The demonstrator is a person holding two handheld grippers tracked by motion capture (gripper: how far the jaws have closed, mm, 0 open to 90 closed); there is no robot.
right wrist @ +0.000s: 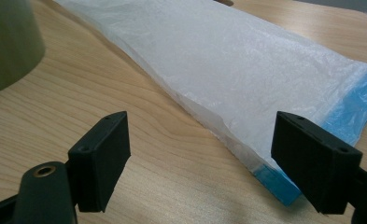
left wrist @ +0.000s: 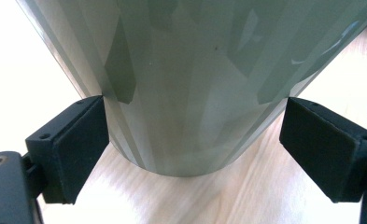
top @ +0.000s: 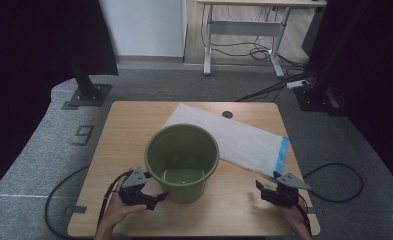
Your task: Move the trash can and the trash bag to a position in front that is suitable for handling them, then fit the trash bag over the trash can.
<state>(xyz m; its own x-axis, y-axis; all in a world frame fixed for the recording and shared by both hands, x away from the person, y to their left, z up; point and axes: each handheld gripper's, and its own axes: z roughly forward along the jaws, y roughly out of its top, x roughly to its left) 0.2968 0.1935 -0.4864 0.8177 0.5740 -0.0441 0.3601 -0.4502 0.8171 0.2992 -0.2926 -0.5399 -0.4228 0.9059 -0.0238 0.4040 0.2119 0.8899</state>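
Green bucket (top: 182,159) upright, mouth up; left gripper (top: 154,199) fingers apart astride base, right gripper (top: 264,190) apart.

A light wooden surface (top: 119,135) with rounded corners stands on grey carpet (top: 44,140), a small round cable hole (top: 227,114) near its far edge. Beyond it, a white-framed desk (top: 244,30) stands against the wall with a tangle of cables (top: 256,50) beneath. A power strip (top: 298,84) lies on the carpet to the right. Black stand bases (top: 86,95) flank the surface.
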